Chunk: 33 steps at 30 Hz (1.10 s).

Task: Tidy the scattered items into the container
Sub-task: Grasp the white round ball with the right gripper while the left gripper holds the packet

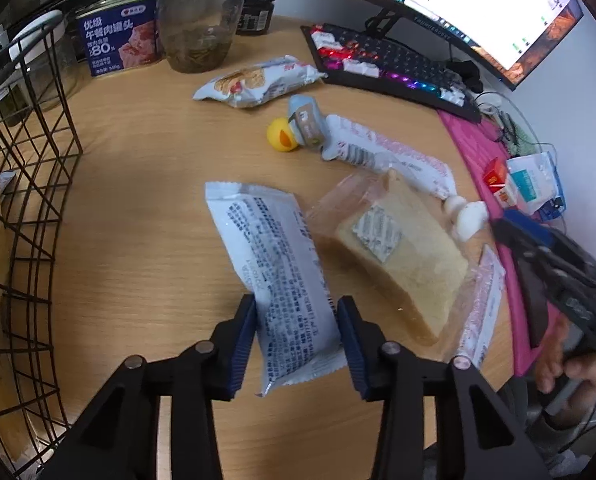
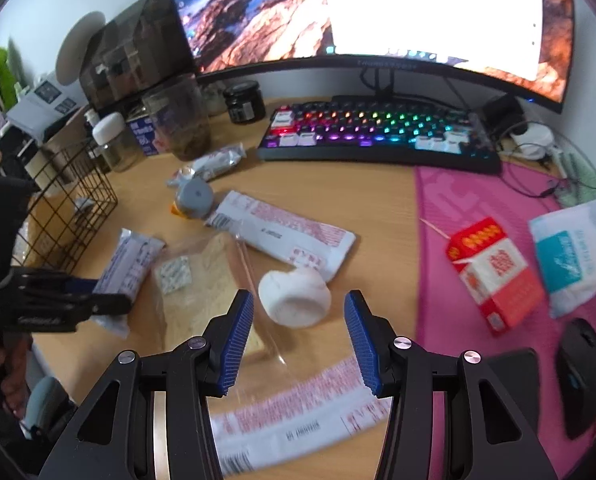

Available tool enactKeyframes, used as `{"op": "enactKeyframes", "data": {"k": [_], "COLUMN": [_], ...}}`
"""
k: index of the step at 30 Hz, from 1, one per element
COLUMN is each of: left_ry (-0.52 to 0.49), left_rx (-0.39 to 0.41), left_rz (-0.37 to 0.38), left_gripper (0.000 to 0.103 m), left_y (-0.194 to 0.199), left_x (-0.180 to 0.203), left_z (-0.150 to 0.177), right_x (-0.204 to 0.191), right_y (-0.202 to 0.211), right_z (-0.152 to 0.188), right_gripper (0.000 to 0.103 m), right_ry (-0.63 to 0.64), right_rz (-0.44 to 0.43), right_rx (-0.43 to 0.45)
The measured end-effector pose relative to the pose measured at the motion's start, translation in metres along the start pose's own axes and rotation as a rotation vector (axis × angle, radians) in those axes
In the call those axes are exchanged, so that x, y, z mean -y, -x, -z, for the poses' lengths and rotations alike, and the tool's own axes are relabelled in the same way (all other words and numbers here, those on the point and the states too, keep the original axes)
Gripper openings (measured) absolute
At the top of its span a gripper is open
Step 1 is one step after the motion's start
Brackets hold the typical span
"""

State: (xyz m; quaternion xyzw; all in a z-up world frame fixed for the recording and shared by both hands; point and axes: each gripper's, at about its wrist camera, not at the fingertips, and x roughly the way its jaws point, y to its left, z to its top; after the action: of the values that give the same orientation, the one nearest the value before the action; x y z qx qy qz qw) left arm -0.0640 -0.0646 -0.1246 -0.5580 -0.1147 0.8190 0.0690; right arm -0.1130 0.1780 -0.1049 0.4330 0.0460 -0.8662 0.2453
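My left gripper (image 1: 296, 330) pinches the white snack packet (image 1: 276, 264), which sits just right of the wire basket (image 1: 30, 184). My right gripper (image 2: 298, 334) hangs open over the white roll (image 2: 294, 298).

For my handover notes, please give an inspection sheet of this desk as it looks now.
Surface: wooden desk, pink mat on one side.
Job's things: white snack packet, bagged bread slice, wire basket.
Clutter: yellow duck toy, red carton, mouse, meat tin.
Grippers: left gripper closed on the snack packet; right gripper open near a white roll.
Cables: tangle behind the keyboard.
Surroundings: monitor.
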Motion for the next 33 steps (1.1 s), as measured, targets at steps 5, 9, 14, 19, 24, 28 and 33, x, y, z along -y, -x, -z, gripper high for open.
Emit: {"op": "enactKeyframes", "data": {"k": [5, 9, 14, 19, 24, 28, 33], "left_ry": [-0.003, -0.003, 0.013, 0.031, 0.017, -0.001, -0.005], "left_rx": [0.003, 0.0, -0.018, -0.002, 0.015, 0.026, 0.033], "left_rz": [0.008, 0.009, 0.008, -0.043, -0.081, -0.084, -0.073], "left_gripper": [0.045, 0.045, 0.05, 0.065, 0.069, 0.045, 0.043], "left_y": [0.002, 0.001, -0.008, -0.009, -0.011, -0.013, -0.011], "left_x": [-0.001, -0.001, -0.007, -0.01, -0.006, -0.005, -0.006], "left_z": [-0.001, -0.001, -0.001, -0.006, -0.006, -0.006, -0.005], "right_x": [-0.001, -0.001, -0.005, -0.005, -0.003, -0.005, -0.008], "right_y": [-0.025, -0.035, -0.04, -0.047, -0.049, -0.048, -0.042], "right_z": [-0.001, -0.001, -0.003, -0.003, -0.003, -0.001, -0.001], "right_gripper": [0.048, 0.049, 0.049, 0.049, 0.055, 0.05, 0.049], "right_ry": [-0.003, -0.001, 0.024, 0.024, 0.027, 0.047, 0.064], "right_rz": [0.009, 0.007, 0.02, 0.035, 0.054, 0.059, 0.064], "right_rx": [-0.038, -0.043, -0.055, -0.075, -0.075, -0.06, -0.054]}}
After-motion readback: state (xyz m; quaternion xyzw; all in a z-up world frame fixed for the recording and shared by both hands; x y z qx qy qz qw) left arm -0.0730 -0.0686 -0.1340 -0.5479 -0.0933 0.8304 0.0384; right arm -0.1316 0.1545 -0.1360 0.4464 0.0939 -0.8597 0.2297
